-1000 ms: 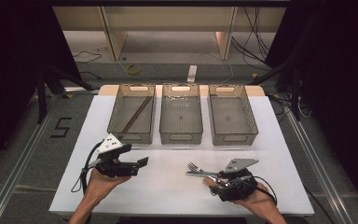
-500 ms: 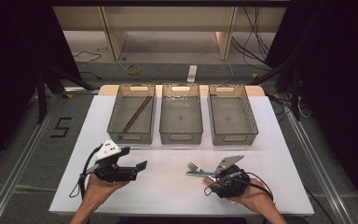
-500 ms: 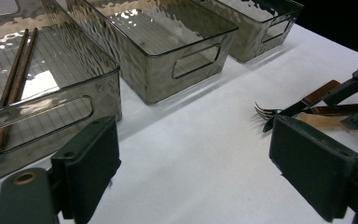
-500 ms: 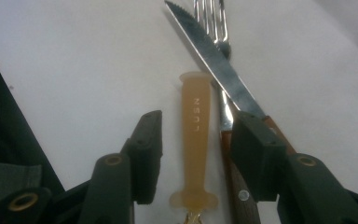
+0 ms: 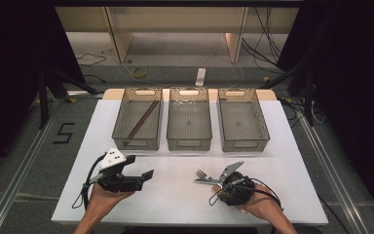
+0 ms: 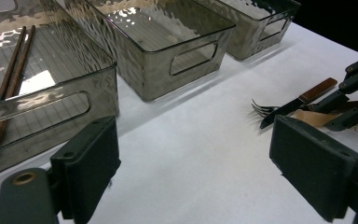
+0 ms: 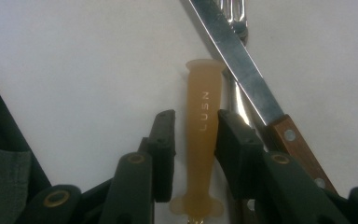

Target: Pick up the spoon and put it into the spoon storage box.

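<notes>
My right gripper (image 5: 218,184) reaches left into a small pile of cutlery at the table's front right. In the right gripper view a tan rubbery handle (image 7: 203,130) marked LUSN lies between the jaws of the right gripper (image 7: 196,135), which have just been closing. The right pad (image 7: 235,140) sits against it and a thin gap shows at the left pad (image 7: 164,144). A wooden-handled knife (image 7: 242,60) crosses a fork (image 7: 235,14) beside it. My left gripper (image 5: 141,168) is held at the front left, open and empty, as the left gripper view also shows (image 6: 196,172).
Three clear bins stand in a row at the table's back: the left bin (image 5: 137,144) holds brown chopsticks (image 5: 143,118), beside the middle bin (image 5: 189,144) and right bin (image 5: 243,145). White tabletop (image 5: 175,195) lies between the hands.
The right gripper has edged left onto the cutlery and its jaws have narrowed around the tan handle. The left gripper has stayed put.
</notes>
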`<state>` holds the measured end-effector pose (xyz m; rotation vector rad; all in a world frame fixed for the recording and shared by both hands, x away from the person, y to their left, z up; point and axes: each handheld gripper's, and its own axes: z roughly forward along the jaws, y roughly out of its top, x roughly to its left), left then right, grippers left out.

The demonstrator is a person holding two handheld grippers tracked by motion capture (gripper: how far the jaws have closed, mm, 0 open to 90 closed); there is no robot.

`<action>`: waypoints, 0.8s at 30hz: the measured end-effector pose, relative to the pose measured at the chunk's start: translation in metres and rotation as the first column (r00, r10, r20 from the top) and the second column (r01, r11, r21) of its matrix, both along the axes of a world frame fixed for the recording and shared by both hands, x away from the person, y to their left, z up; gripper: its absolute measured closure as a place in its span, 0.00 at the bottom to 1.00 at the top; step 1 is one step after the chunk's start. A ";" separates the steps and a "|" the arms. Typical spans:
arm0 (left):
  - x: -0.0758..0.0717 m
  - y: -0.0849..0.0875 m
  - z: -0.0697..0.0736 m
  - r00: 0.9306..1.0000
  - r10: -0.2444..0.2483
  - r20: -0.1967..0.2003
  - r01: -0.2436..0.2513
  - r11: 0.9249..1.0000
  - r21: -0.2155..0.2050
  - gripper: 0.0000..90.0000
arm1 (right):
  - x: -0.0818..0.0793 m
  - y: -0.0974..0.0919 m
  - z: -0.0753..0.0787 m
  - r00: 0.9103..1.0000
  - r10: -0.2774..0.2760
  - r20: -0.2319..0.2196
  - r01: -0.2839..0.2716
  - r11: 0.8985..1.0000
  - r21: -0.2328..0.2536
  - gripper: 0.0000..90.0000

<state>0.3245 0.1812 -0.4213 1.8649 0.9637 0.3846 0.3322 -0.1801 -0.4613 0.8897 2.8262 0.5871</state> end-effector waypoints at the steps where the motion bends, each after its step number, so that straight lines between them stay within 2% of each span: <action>1: 0.000 0.000 0.000 1.000 0.001 0.000 -0.001 1.000 -0.001 0.17 | 0.000 0.001 0.000 1.000 0.000 0.000 0.000 1.000 -0.007 0.77; 9: 0.000 -0.001 0.000 1.000 -0.008 0.000 0.008 1.000 0.008 0.17 | 0.003 0.006 -0.002 1.000 0.015 -0.002 -0.015 0.999 -0.032 0.81; 12: -0.001 -0.001 0.000 1.000 -0.006 0.004 0.006 1.000 0.011 0.17 | 0.005 0.007 -0.001 1.000 0.013 -0.018 -0.014 0.999 -0.033 0.81; 16: 0.000 -0.001 -0.001 1.000 -0.006 0.002 0.006 1.000 0.008 0.17 | 0.005 0.008 -0.001 1.000 0.025 -0.012 -0.025 0.999 -0.040 0.83; 20: 0.000 -0.001 -0.001 1.000 -0.005 0.007 0.005 1.000 0.016 0.17 | 0.002 0.007 0.001 0.999 0.035 -0.026 -0.035 0.999 -0.016 0.83; 24: 0.001 0.000 -0.002 1.000 -0.002 0.002 0.002 1.000 0.015 0.17 | 0.001 0.004 0.006 0.999 0.053 -0.013 -0.052 0.998 0.039 0.84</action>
